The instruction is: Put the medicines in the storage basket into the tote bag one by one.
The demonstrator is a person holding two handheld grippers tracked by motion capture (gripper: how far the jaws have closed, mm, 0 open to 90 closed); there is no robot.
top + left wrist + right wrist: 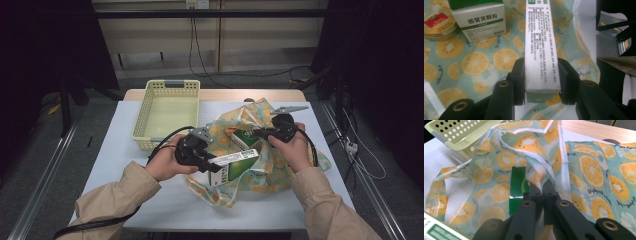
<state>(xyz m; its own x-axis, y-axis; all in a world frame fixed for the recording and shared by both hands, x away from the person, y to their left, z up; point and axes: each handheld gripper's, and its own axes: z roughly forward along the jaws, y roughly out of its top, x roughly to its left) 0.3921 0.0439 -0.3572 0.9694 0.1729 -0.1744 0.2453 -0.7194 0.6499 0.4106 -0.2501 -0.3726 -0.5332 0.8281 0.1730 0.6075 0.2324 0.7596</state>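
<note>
On the white and green box (482, 21), "感冒灵颗粒" in print

High view overhead facing forward, both gripper views close in, all sharing the fruit-print bag (260, 165).

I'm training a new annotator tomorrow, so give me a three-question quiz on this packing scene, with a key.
1. True or false: the left tongs are clamped on a long white box.
2. What do the right tongs pinch? A) the yellow basket B) the edge of the fruit-print bag C) a round tin
3. Fill in: the yellow basket stands on the table to the ___ of the bag, seen from above.

Key
1. True: both jaws press the box's sides.
2. B: the jaws are closed on a fold of the bag's cloth.
3. Left, apart from both tongs.
</note>
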